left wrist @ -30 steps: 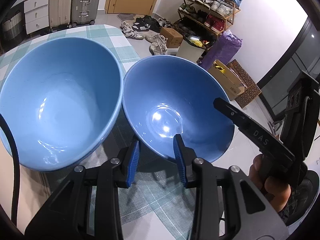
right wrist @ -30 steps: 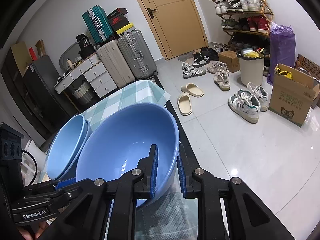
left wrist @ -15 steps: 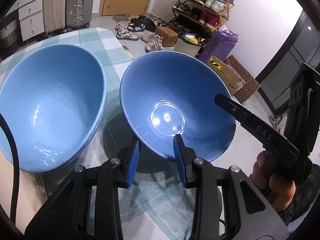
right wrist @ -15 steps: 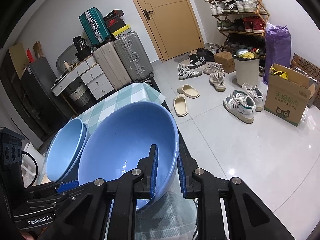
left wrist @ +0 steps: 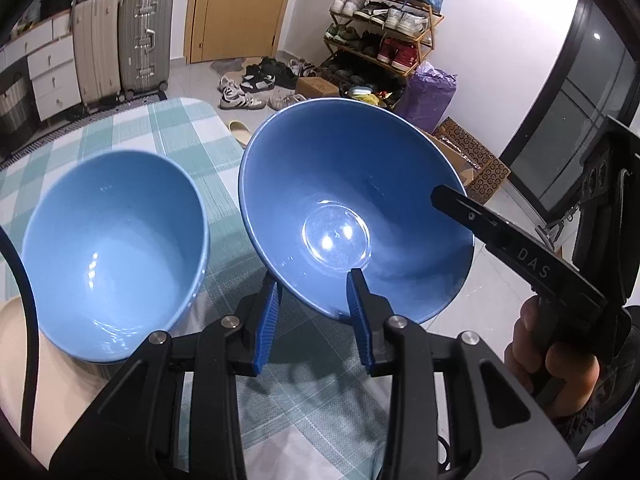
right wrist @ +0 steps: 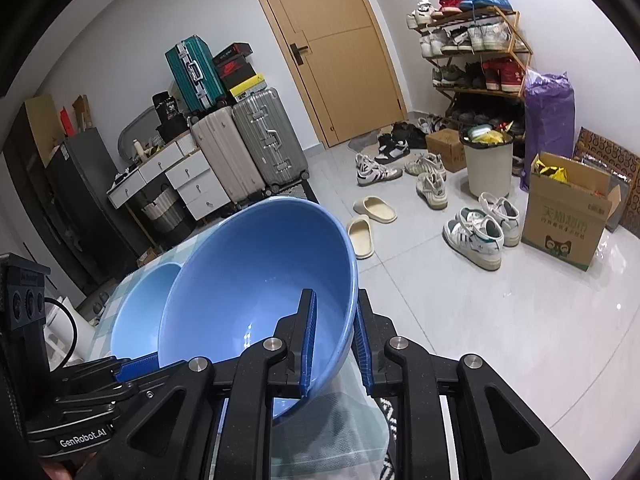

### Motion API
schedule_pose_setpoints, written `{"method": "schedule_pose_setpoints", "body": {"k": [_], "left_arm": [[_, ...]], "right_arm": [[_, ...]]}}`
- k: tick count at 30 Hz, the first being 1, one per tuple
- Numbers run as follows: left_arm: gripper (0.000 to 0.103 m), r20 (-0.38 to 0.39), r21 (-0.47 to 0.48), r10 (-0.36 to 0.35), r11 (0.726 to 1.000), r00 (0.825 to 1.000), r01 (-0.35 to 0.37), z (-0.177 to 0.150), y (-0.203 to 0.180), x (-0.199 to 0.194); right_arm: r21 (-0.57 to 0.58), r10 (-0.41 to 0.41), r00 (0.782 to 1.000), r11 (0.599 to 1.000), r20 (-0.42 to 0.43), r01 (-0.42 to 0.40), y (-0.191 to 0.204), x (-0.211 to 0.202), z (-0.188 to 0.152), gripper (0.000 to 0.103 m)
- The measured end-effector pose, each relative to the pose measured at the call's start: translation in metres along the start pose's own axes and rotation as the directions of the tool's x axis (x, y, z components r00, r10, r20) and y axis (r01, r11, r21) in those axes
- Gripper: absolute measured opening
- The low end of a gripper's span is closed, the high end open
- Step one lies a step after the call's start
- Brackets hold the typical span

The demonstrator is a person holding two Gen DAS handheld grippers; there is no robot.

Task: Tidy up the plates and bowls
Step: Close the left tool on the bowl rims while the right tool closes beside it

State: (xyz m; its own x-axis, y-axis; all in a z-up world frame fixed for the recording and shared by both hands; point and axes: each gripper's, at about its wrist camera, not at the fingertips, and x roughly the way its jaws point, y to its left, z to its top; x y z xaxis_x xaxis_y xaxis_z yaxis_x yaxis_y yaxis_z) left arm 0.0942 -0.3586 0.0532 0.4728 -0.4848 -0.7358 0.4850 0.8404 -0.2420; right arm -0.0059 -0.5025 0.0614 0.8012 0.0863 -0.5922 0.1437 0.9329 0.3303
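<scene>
A darker blue bowl (left wrist: 352, 208) is held tilted in the air above the table's edge. My left gripper (left wrist: 312, 300) is shut on its near rim, and my right gripper (right wrist: 334, 338) is shut on its right rim (right wrist: 348, 280). A lighter blue bowl (left wrist: 116, 252) sits on the checked tablecloth to the left, seemingly stacked in another bowl. It shows in the right wrist view (right wrist: 140, 312) behind the held bowl. The right gripper's finger (left wrist: 500, 232) crosses the left wrist view.
The green-checked tablecloth (left wrist: 160, 132) covers the table, whose edge runs just under the held bowl. On the floor beyond are shoes and slippers (right wrist: 372, 210), suitcases (right wrist: 264, 140), a shoe rack (right wrist: 476, 48), a bin (right wrist: 488, 160) and a cardboard box (right wrist: 568, 208).
The darker bowl has risen and tilted up, held by both grippers. It has drawn away from the lighter bowl, which has stayed on the table.
</scene>
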Motion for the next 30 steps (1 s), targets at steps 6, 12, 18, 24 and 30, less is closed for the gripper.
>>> {"method": "schedule_pose_setpoints", "body": {"k": [6, 12, 18, 24, 30], "left_arm": [[0.03, 0.033, 0.026, 0.007, 1.0, 0.999, -0.008, 0.002, 0.001, -0.028], [0.03, 0.055, 0.035, 0.004, 0.999, 0.998, -0.006, 0.002, 0.005, -0.053], [0.03, 0.08, 0.038, 0.004, 0.999, 0.997, -0.007, 0.002, 0.014, -0.076], [0.03, 0.103, 0.032, -0.001, 0.999, 0.995, -0.002, 0.0, 0.019, -0.1], [0.03, 0.119, 0.021, 0.019, 1.0, 0.993, -0.022, 0.0, 0.034, -0.12]], "right_arm": [[-0.035, 0.004, 0.999, 0.999, 0.044, -0.003, 0.018, -0.018, 0.005, 0.02], [-0.06, 0.008, 0.997, 0.998, 0.072, -0.004, 0.035, -0.03, 0.008, 0.02], [-0.084, 0.014, 0.996, 0.996, 0.091, -0.006, 0.05, -0.036, 0.009, 0.02], [-0.13, 0.019, 0.995, 0.991, 0.1, -0.006, 0.07, -0.039, 0.009, 0.02], [-0.164, 0.029, 0.994, 0.986, 0.104, -0.012, 0.09, -0.038, 0.009, 0.02]]}}
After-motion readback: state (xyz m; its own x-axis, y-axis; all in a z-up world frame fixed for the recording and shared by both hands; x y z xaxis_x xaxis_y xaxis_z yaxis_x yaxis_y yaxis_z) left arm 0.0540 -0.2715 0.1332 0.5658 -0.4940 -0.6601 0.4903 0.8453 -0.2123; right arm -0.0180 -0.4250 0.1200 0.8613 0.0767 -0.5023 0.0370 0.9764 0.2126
